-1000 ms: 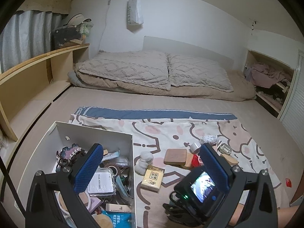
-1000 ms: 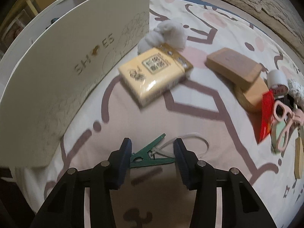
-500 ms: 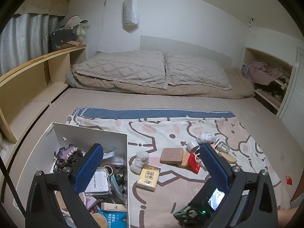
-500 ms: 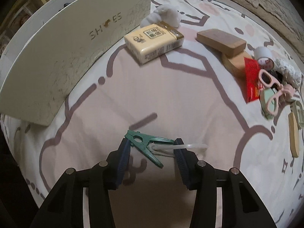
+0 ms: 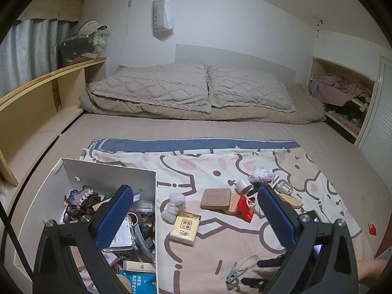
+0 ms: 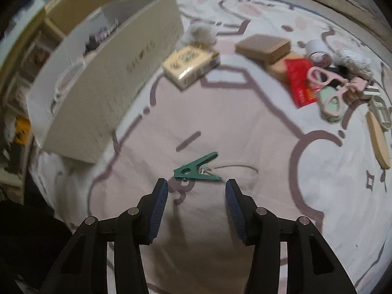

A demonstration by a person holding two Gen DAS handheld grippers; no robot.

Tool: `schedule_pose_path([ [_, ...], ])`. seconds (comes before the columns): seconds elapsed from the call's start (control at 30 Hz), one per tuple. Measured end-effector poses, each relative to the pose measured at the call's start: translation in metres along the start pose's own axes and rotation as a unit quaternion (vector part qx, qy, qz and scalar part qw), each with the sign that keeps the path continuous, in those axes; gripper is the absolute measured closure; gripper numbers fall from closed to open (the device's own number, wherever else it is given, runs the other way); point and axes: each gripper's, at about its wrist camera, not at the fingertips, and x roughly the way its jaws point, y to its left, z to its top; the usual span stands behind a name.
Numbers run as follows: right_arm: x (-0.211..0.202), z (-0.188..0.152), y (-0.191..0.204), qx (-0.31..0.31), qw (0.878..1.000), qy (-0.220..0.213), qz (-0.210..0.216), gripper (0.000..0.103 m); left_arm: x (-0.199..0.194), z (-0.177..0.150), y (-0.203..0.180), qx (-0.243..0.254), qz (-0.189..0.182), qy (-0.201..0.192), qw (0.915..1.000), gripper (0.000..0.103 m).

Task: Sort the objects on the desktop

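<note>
Left wrist view: my left gripper [image 5: 196, 214] hovers with its blue pads spread wide and nothing between them, above the near edge of the white shoe box [image 5: 107, 171], which I judge to be the sorting bin; it already holds a heap of small articles, so part of the task looks done. To the right of the box, on the patterned sheet [image 5: 220, 156], much is left: a tissue packet [image 5: 185, 227], a white plush figure [image 5: 174, 205] just behind it, a square wooden coaster [image 5: 216, 198], a red packet [image 5: 245, 208], a tape roll [image 5: 243, 186], and a green clothes peg [image 5: 235, 272] near the bottom edge. The box contents overlap and I cannot name most of them; my own finger hides part of the cluster around the red packet. Right wrist view: my right gripper [image 6: 196, 197] is released, fingers apart, empty, poised just short of the green clothes peg [image 6: 196, 169], which lies flat on the sheet beside a thin pale loop [image 6: 238, 167], whether cord or wire I cannot tell. The peg is untouched, apart from both pads. The frame is motion-blurred, so the lettering on the shoe box [image 6: 122, 78] and the pink scissors-like item [image 6: 328, 78] at right are hard to make out
</note>
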Motion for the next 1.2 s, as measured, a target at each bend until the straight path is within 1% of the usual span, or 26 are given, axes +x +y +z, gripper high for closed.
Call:
schedule_pose_path([
  [0.07,-0.009,-0.002,-0.004,0.004,1.0,-0.009,-0.004,0.054,0.001,0.0,-0.002,0.0,-0.001,0.001,1.0,0.001],
  [0.1,-0.011,0.003,-0.002,0.008,1.0,-0.013,-0.006,0.054,0.001,0.0,-0.003,0.0,-0.001,0.001,1.0,0.001],
  [0.13,-0.008,0.009,0.008,0.013,1.0,-0.016,-0.008,0.054,0.001,0.0,-0.004,0.0,-0.002,0.001,1.0,0.001],
  [0.17,-0.012,0.018,0.003,0.019,1.0,-0.02,-0.01,0.054,0.0,0.0,-0.004,0.001,-0.002,0.001,1.0,0.001],
  [0.3,-0.041,0.012,-0.024,0.044,0.998,-0.039,-0.032,0.054,0.002,-0.002,-0.009,0.009,-0.003,0.003,1.0,0.001],
  [0.33,-0.045,0.017,-0.037,0.052,0.997,-0.043,-0.04,0.054,0.003,-0.004,-0.011,0.013,-0.002,0.005,0.9999,0.001],
  [0.37,-0.044,0.019,-0.041,0.062,0.996,-0.048,-0.046,0.054,0.004,-0.005,-0.013,0.016,-0.002,0.008,0.9998,0.001],
  [0.43,-0.051,0.013,-0.064,0.085,0.993,-0.061,-0.055,0.054,0.007,-0.009,-0.017,0.022,-0.003,0.014,0.9996,0.001],
  [0.57,-0.063,0.011,-0.096,0.126,0.985,-0.088,-0.079,0.053,0.012,-0.015,-0.026,0.038,-0.007,0.022,0.999,0.001],
  [0.63,-0.071,0.007,-0.111,0.141,0.981,-0.103,-0.083,0.047,0.014,-0.018,-0.032,0.045,-0.009,0.025,0.9987,0.001],
  [0.67,-0.075,0.006,-0.118,0.145,0.979,-0.112,-0.091,0.04,0.015,-0.019,-0.034,0.047,-0.01,0.026,0.9985,0.001],
  [0.7,-0.079,0.005,-0.123,0.145,0.977,-0.119,-0.099,0.037,0.016,-0.021,-0.036,0.049,-0.011,0.028,0.9983,0.001],
  [0.83,-0.094,0.0,-0.141,0.145,0.971,-0.147,-0.123,0.035,0.02,-0.026,-0.048,0.067,-0.017,0.033,0.9971,0.001],
  [0.9,-0.101,-0.003,-0.149,0.148,0.966,-0.165,-0.135,0.022,0.021,-0.028,-0.053,0.072,-0.018,0.035,0.9966,0.001],
  [0.93,-0.103,-0.004,-0.152,0.149,0.963,-0.172,-0.144,0.02,0.022,-0.029,-0.055,0.074,-0.02,0.036,0.9964,0.001],
  [1.0,-0.106,-0.005,-0.161,0.153,0.958,-0.18,-0.16,0.019,0.024,-0.032,-0.058,0.074,-0.021,0.043,0.9961,0.001],
  [1.13,-0.105,-0.007,-0.179,0.168,0.952,-0.193,-0.169,0.018,0.025,-0.038,-0.064,0.079,-0.033,0.055,0.9948,0.001],
  [1.2,-0.099,-0.007,-0.185,0.165,0.951,-0.193,-0.178,0.01,0.023,-0.04,-0.068,0.085,-0.037,0.057,0.9941,0.001],
])
